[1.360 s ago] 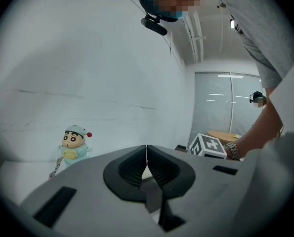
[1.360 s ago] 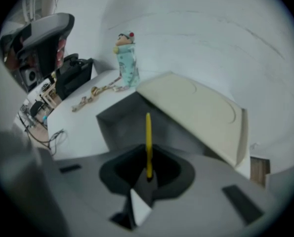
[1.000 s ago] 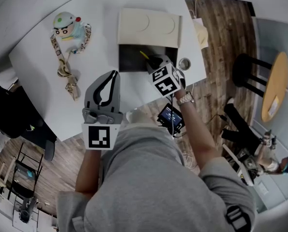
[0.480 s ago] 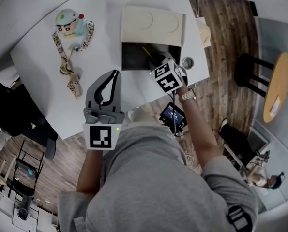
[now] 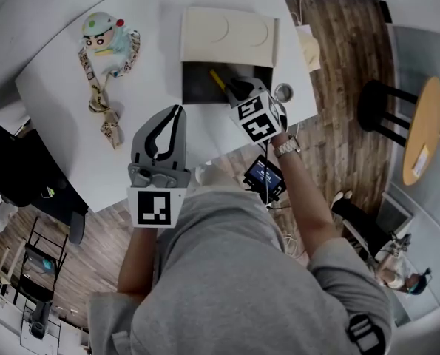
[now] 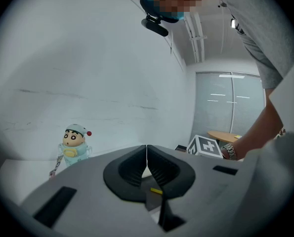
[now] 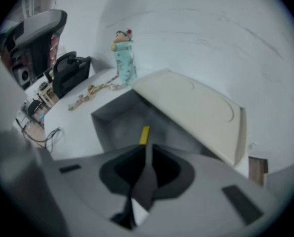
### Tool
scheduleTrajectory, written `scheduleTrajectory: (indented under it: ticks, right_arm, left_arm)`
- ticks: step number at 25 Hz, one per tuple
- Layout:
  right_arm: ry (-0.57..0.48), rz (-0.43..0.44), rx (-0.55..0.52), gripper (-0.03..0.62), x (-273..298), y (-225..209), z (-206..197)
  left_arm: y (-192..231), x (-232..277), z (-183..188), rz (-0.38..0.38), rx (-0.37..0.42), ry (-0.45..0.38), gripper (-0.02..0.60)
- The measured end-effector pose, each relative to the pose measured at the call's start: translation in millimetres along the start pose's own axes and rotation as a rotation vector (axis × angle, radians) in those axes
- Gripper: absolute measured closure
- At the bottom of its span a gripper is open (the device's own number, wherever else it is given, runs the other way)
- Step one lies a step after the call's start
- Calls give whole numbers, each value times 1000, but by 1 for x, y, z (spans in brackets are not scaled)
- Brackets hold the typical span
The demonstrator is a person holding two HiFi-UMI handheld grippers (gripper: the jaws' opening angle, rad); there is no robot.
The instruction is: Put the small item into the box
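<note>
Head view with both gripper views: the right hand-held gripper (image 5: 231, 89) is reaching into the open box (image 5: 197, 89) from its 5 o'clock corner, jaws closed and clamped on one end of the small yellow item (image 5: 217, 78). The right gripper view is showing the same grip, with the right hand-held gripper (image 7: 147, 144) pinching the small yellow item (image 7: 144, 135), whose free end is pointing toward 12 o'clock over the dark floor of the box (image 7: 114, 127). The cream lid (image 5: 227, 35) is standing open at the 12 o'clock side of the box. Compared with the pictures from the preceding second, the right hand-held gripper has shifted only slightly and the item is now lying a little farther over the opening, angled toward 11 o'clock; it appears carried, not yet released. The task is therefore judged to be at the placing step, with lowering and opening of the jaws remaining. The left hand-held gripper (image 5: 177, 112) is holding its earlier position above the worktop (image 5: 64, 109) at the box's 7 o'clock, jaws together and empty. A toy figure (image 5: 101, 39) is standing well apart at the box's 9 o'clock.
</note>
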State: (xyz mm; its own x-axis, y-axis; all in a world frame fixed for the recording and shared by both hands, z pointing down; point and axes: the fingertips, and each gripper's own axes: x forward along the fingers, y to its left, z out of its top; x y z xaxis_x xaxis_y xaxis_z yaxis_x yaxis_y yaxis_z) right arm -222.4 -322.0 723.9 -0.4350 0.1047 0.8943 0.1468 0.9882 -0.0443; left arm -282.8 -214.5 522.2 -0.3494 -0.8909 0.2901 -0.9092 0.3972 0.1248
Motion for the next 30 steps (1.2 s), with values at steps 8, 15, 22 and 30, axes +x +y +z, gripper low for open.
scheduleTrajectory:
  ticks: [8,15,22,30]
  right_arm:
    - [-76,-7,43,559,-21,0,5]
    - [-120,15,92,562,-43,8,2]
    - [-200,0,147,560,-81,17,-2]
    - [-244,-26,180,561,-120,31,-24]
  left_arm:
    - [-15,-8,7,-18,26,-14,546]
    - [-29,-23,12,-26,40,-31,546]
    - [-50,-38,20,-39,50,-65,546]
    - [-75,-60,21,-58,74,-83,546]
